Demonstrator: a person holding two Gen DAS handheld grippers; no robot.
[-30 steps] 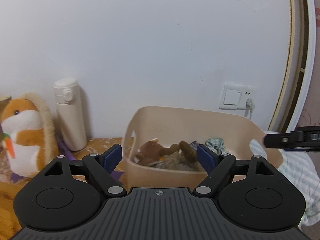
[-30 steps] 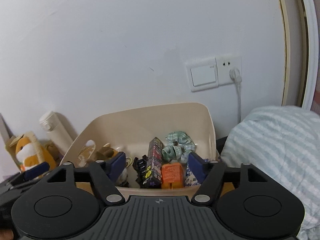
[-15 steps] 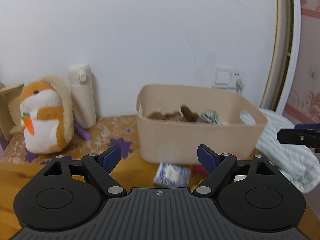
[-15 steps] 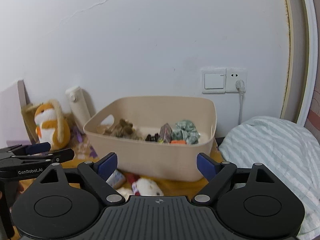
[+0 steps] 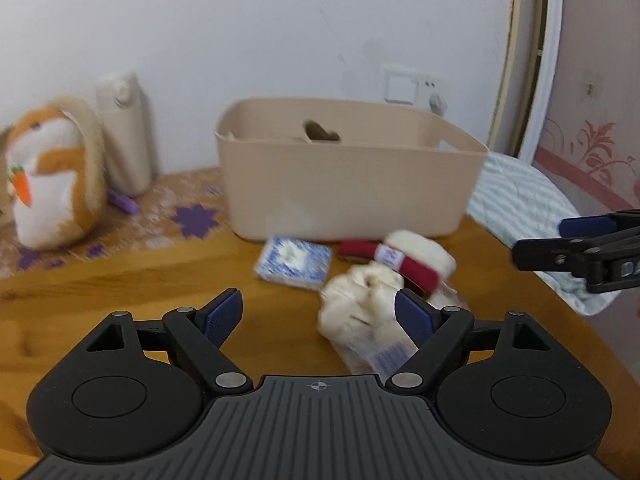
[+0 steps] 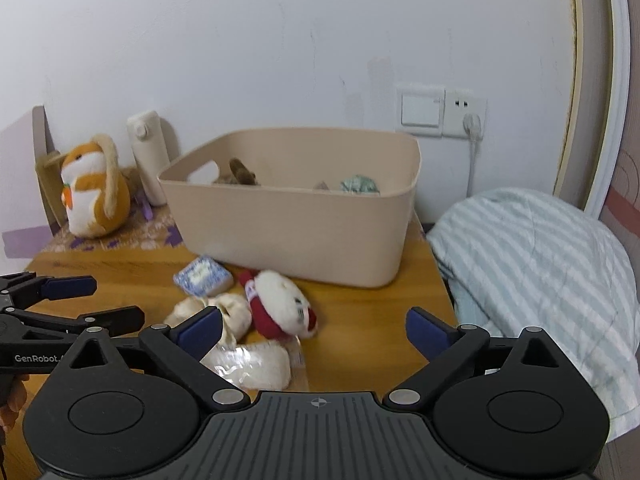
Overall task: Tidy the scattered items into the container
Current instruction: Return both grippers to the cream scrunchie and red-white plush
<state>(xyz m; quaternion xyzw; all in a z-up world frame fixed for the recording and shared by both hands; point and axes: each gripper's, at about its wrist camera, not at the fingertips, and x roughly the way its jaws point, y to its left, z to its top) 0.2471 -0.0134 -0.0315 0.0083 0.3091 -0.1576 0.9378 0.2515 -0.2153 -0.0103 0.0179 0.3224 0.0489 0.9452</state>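
Observation:
A beige bin [image 5: 348, 184] [image 6: 292, 220] stands on the wooden table [image 5: 120, 280] and holds a brown plush and a green cloth. In front of it lie a blue-and-white tissue packet [image 5: 294, 262] [image 6: 203, 276], a red-and-white plush [image 5: 412, 260] [image 6: 280, 308] and a clear bag of pale buns [image 5: 360, 312] [image 6: 240, 344]. My left gripper [image 5: 318, 314] hovers open over the table, its right finger next to the bag. My right gripper [image 6: 314, 330] has its jaws opening with nothing between the pads; the plush lies just ahead of them.
An orange-and-white hamster plush [image 5: 48, 176] and a cream bottle [image 5: 124, 136] stand at the back left by the wall. Striped bedding [image 6: 540, 280] bulges past the table's right edge. A switch and a plugged socket [image 6: 468, 120] sit on the wall behind the bin.
Both grippers have drawn back from over the bin and sunk toward the table. The items in front of the bin have come into view. The right jaws stand wider.

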